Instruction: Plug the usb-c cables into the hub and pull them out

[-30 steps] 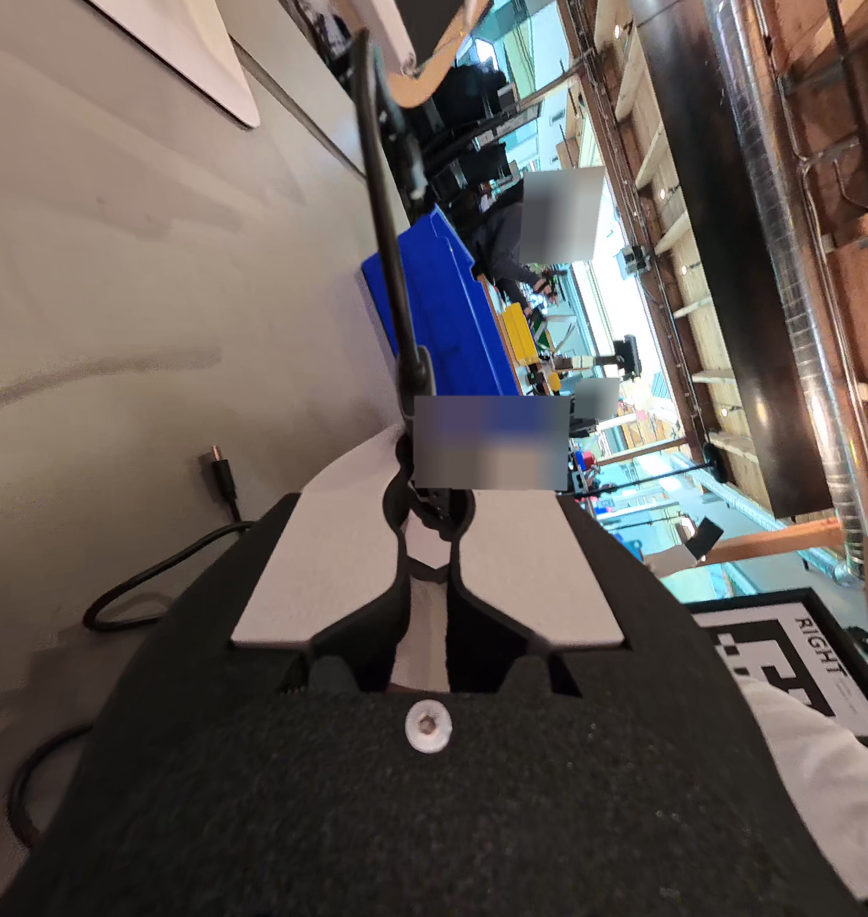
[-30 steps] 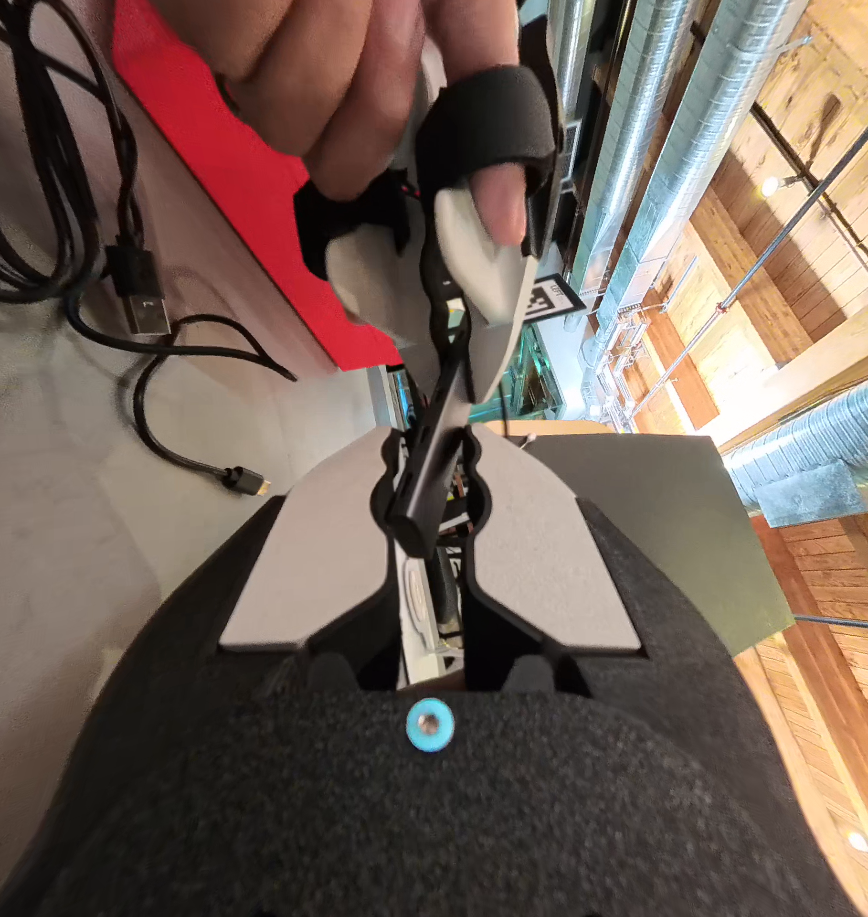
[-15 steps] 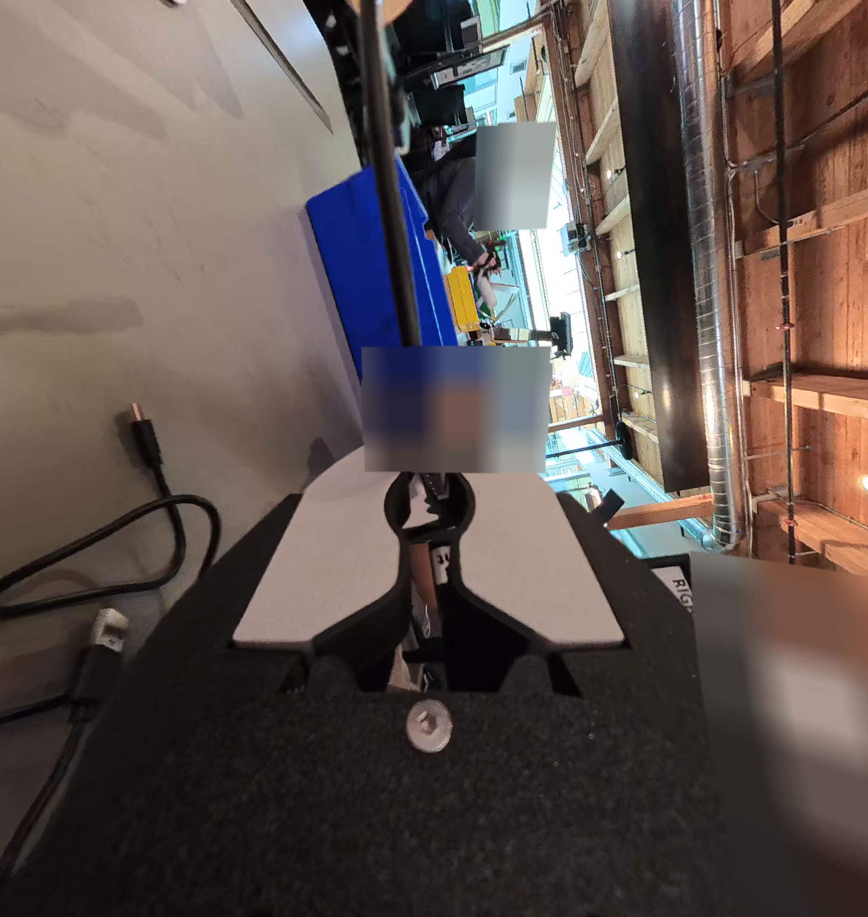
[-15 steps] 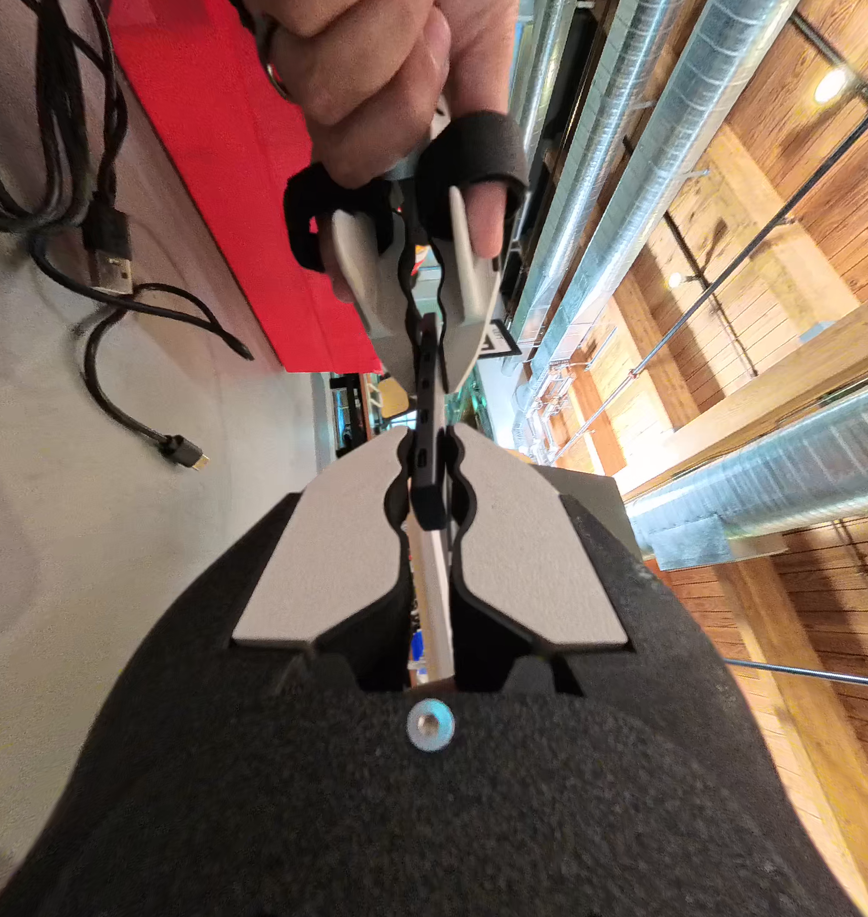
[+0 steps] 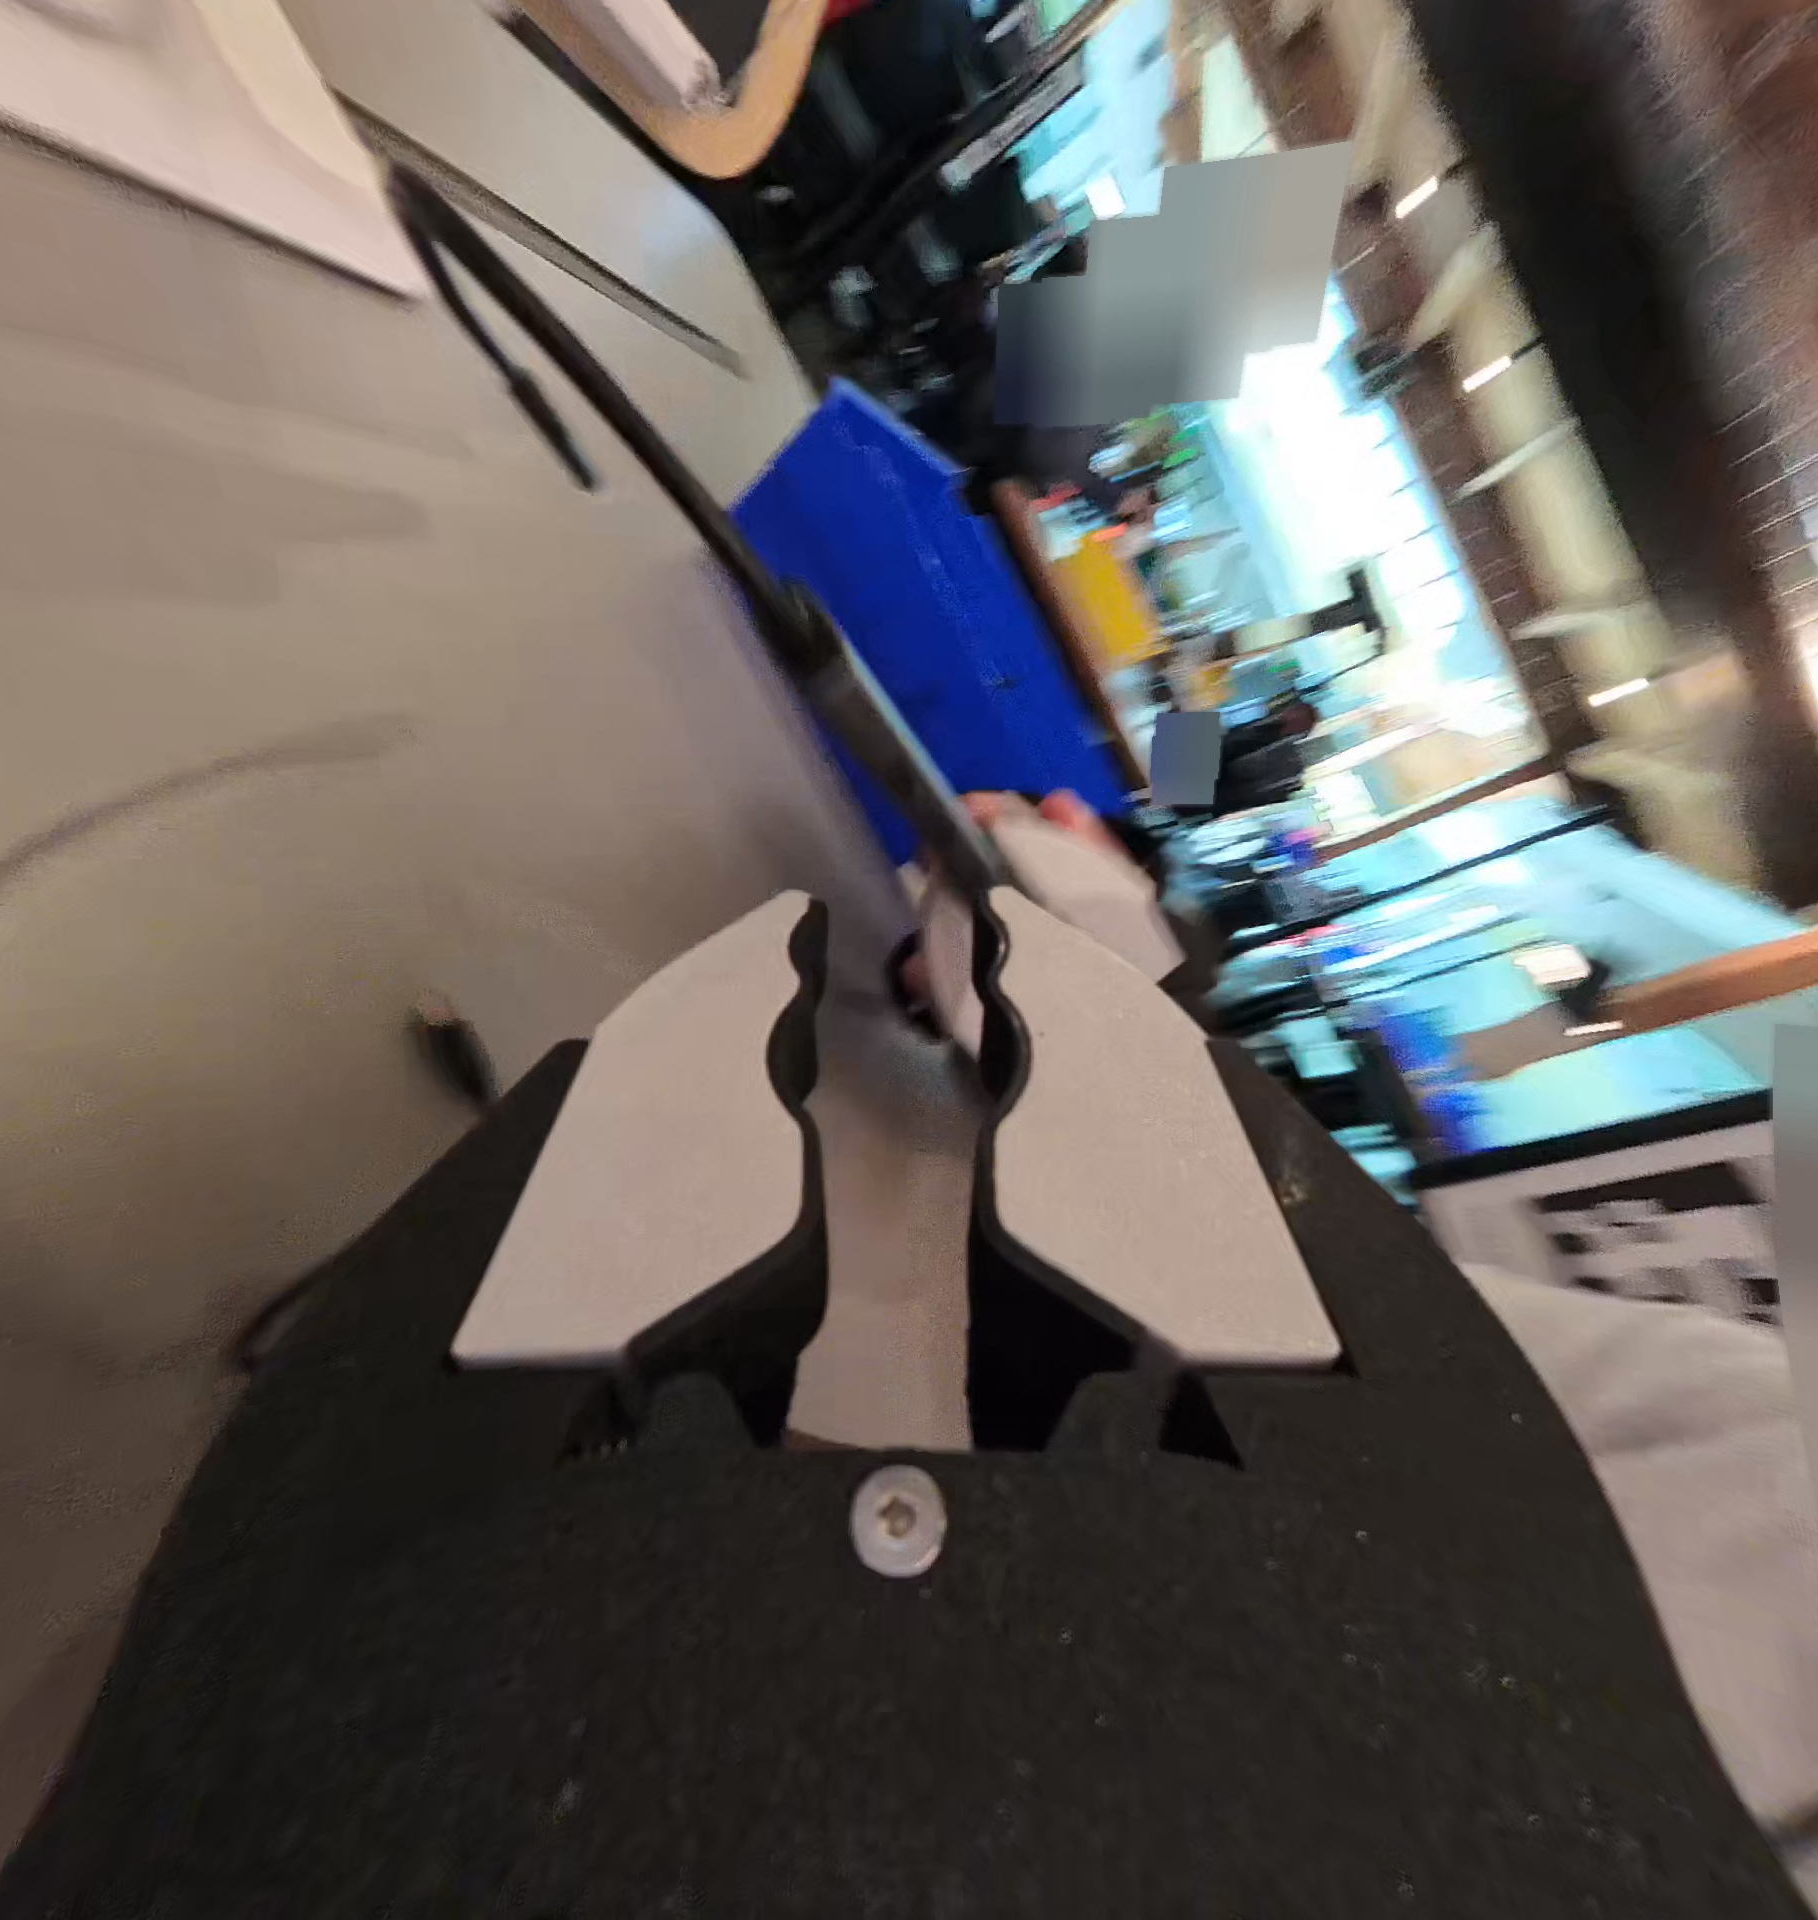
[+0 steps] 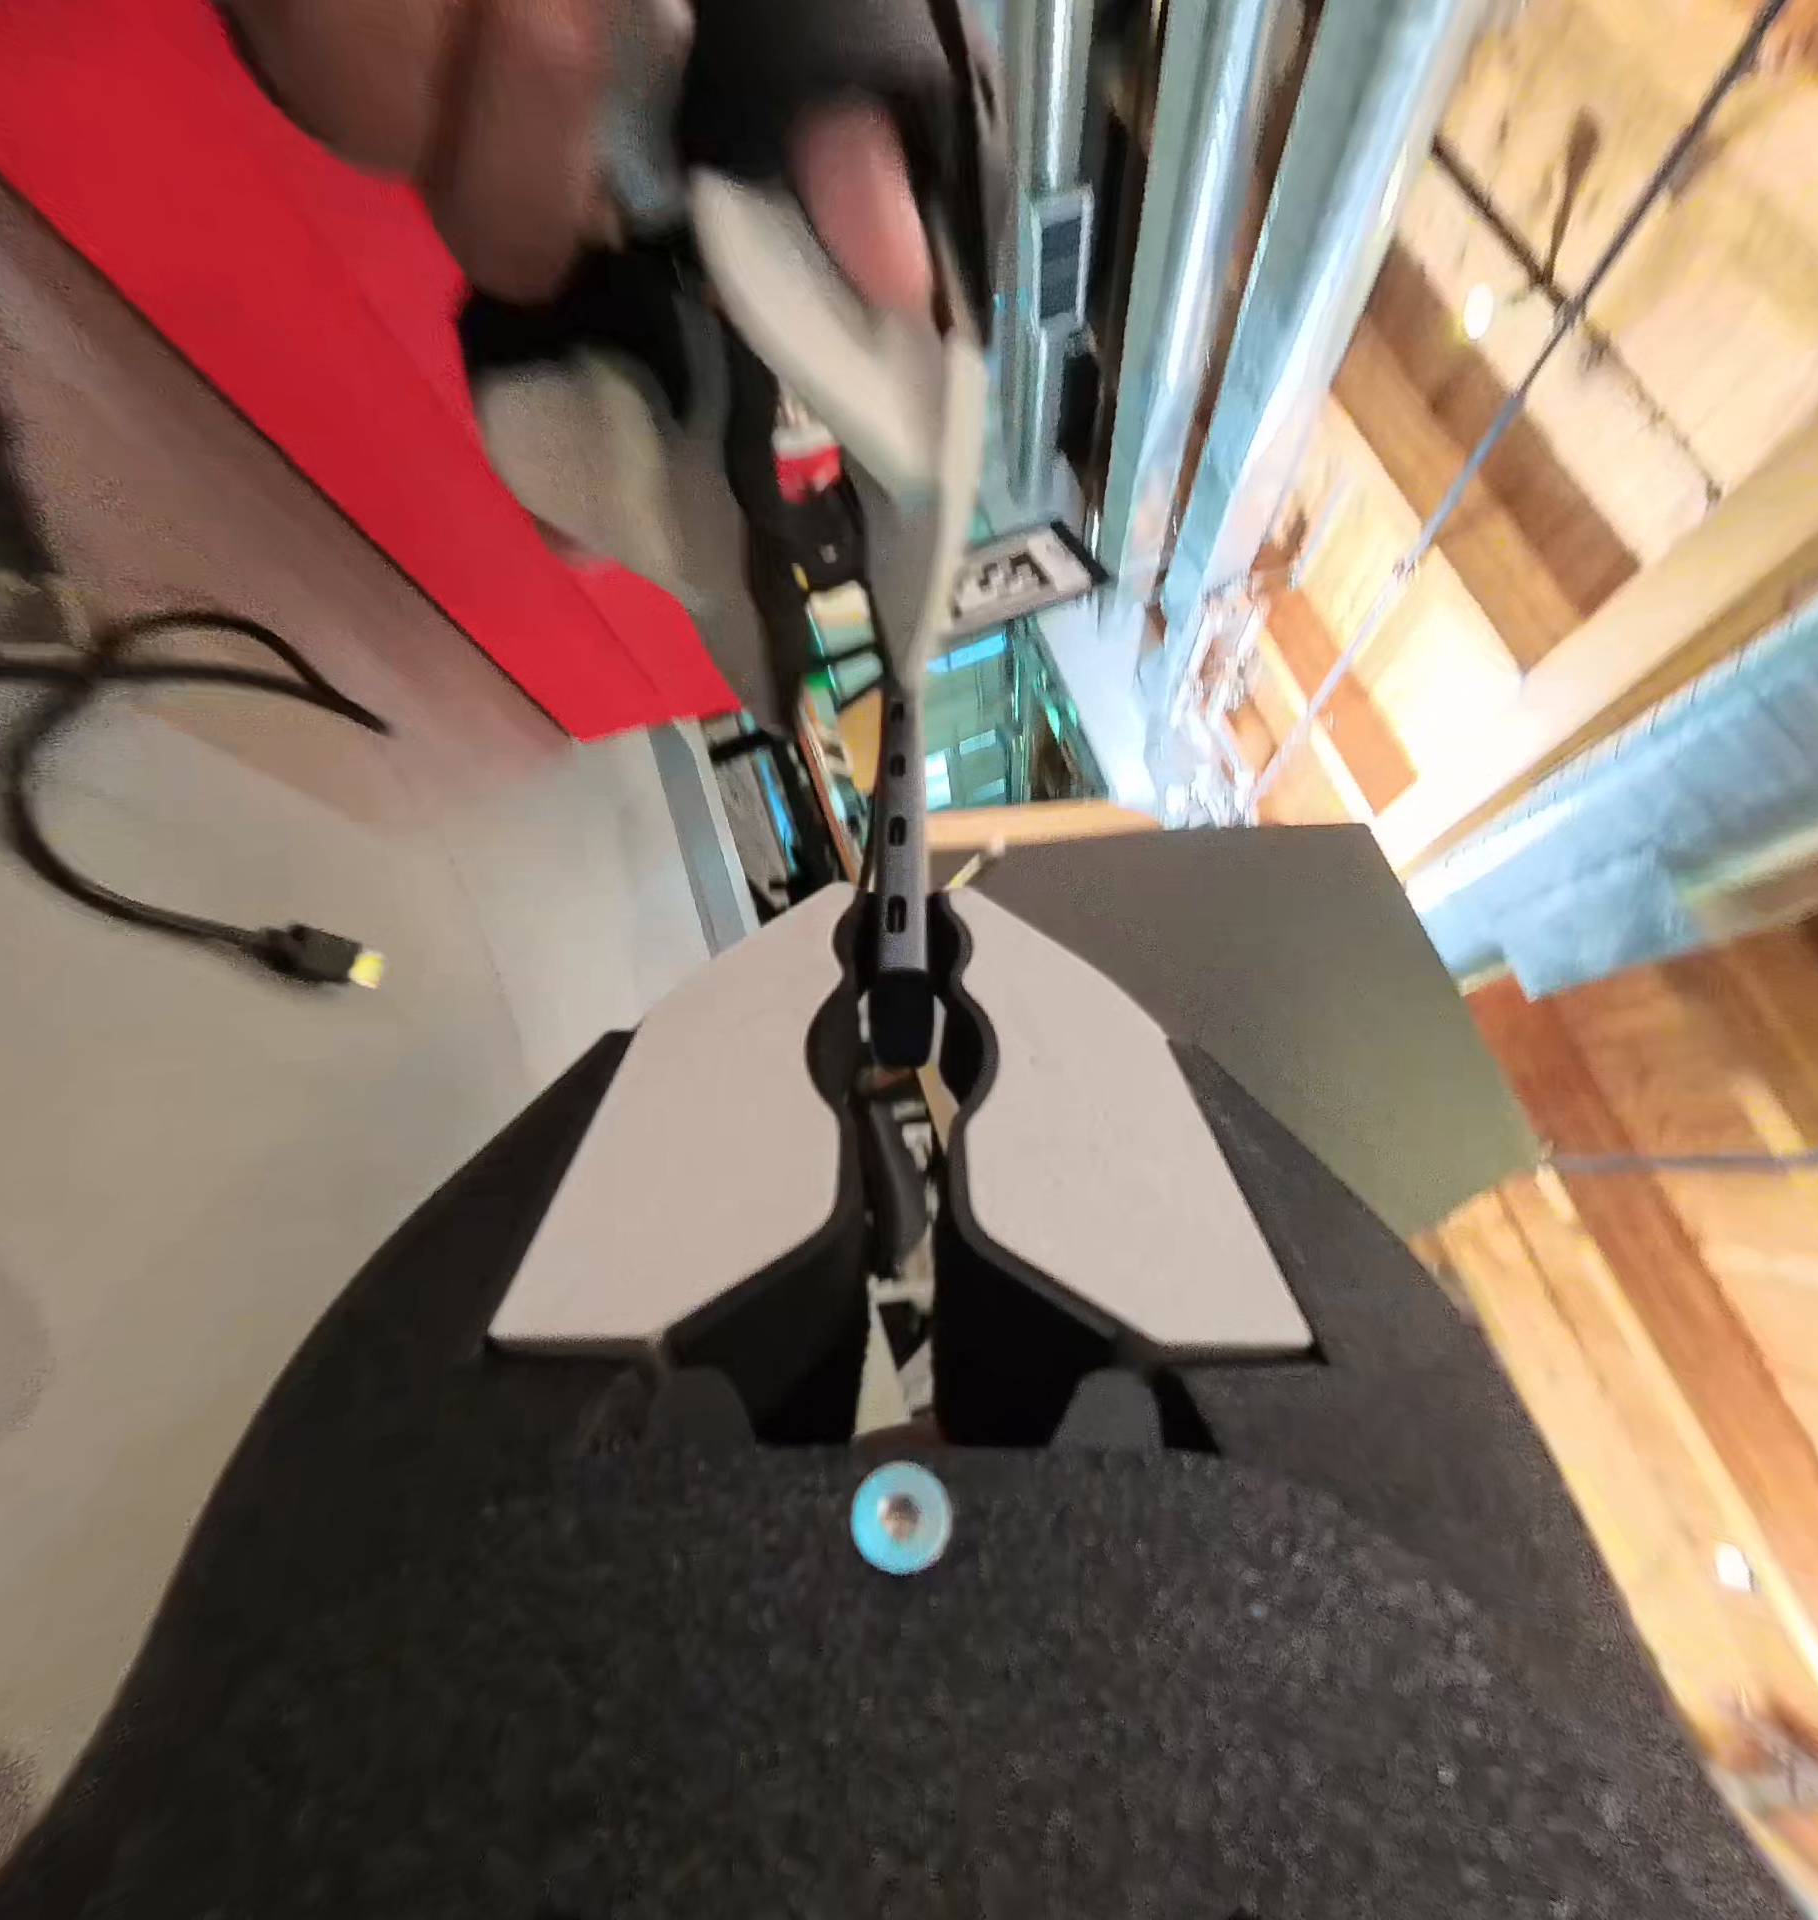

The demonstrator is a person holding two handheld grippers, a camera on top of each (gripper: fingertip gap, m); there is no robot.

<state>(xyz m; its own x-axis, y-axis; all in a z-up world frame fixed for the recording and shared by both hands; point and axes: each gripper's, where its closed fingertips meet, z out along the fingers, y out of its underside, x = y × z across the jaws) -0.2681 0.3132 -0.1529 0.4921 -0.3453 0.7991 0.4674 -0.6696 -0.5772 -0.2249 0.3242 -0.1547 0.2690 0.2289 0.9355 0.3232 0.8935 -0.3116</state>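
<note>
Gripping a slim dark grey hub above a pale grey bench in a timber-ceilinged workshop with silver ducts.

Right hand-held gripper pinches the hub's end; left hand-held gripper is spread, holding nothing. A loose black usb-c cable lies on the bench beside a red panel; a blue bin stands beyond. Marker labels are blurred.

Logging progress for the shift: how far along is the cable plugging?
Done: the right gripper has the hub clamped. In hand: the left gripper is open, empty, near the hub. Left: the visible ports look empty and a usb-c cable lies loose on the table, so plugging looks yet to come.
</note>
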